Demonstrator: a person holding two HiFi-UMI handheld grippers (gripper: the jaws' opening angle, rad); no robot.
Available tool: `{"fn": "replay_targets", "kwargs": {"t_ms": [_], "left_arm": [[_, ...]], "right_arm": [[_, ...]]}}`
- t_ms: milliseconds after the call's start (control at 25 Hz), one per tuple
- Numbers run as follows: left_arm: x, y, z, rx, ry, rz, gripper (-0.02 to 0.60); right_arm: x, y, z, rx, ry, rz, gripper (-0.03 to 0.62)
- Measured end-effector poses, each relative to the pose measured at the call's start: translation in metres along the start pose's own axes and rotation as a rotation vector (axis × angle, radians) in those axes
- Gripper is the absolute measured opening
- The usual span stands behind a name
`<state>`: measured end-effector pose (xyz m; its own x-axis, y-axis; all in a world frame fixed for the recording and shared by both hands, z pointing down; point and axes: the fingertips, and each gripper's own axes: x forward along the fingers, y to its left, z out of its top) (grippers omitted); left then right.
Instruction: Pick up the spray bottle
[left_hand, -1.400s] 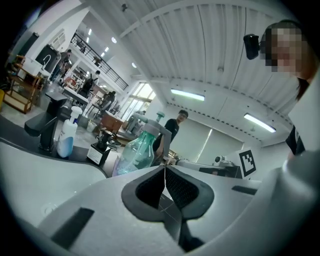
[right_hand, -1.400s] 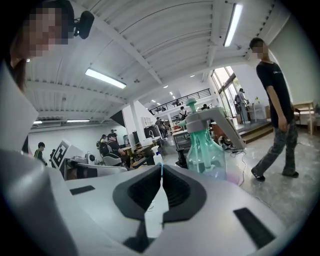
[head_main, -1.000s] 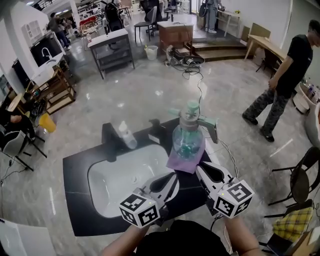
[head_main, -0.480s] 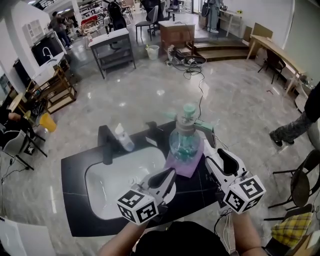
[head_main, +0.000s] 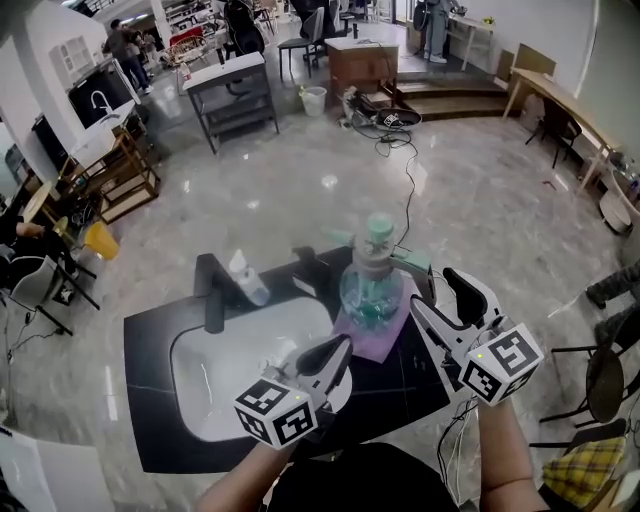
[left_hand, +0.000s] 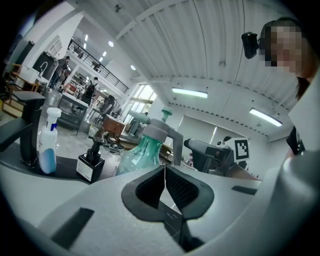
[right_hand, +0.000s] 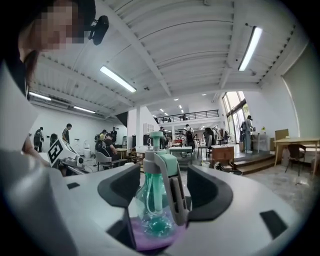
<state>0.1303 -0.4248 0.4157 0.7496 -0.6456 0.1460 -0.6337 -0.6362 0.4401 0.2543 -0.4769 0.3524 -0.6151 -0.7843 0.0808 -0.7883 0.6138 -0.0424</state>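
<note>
Two tools are being held low over a glossy black surface (head_main: 150, 335). The left hand-held gripper (head_main: 338, 352) is hovering over the rim of a smooth white sink basin (head_main: 215, 375). Its dark, ribbed pads are pressing flat together with nothing between them.

The right hand-held gripper (head_main: 435, 290) is sitting a little farther out and its jaws are opening. Nothing is lying between its rubbery black pads. The spray bottle (head_main: 372, 288) is standing upright just ahead of its tips, framed in the gap in the right gripper view and touching neither pad. From the left hand-held gripper, the bottle is standing ahead and to the right.

The bottle is showing a round, clear teal plastic body, a grey collar and long trigger, and a mint-green pump top. It is resting on a soft purple cloth (head_main: 378, 338) spread flat on the surface.

Beyond the left hand-held gripper's tips, a squat black pump dispenser (left_hand: 90, 164) is standing, square-bodied with a pale label. Farther left are a slim white sprayer (left_hand: 48, 145) holding blue liquid and a blocky black faucet (head_main: 211, 292).
</note>
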Motion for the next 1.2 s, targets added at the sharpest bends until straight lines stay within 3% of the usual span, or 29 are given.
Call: {"fn": "replay_targets", "kwargs": {"t_ms": [520,840,960,1200], "left_arm": [[0.013,0.019,-0.001,-0.026,-0.003,0.018,0.008],[0.012,0.026,0.003,-0.023,-0.015,0.034,0.006],[0.011,0.029,0.005,-0.022,-0.022,0.037,0.008],[0.014,0.034,0.019,-0.009,-0.046,0.036,0.008]], "right_arm": [[0.056,0.006,-0.018,-0.089,0.131,0.251,0.261],[0.066,0.007,-0.019,-0.069,0.123,0.311,0.257],[0.068,0.008,-0.020,-0.082,0.118,0.311,0.162],[0.066,0.009,-0.016,-0.059,0.103,0.340,0.130]]}}
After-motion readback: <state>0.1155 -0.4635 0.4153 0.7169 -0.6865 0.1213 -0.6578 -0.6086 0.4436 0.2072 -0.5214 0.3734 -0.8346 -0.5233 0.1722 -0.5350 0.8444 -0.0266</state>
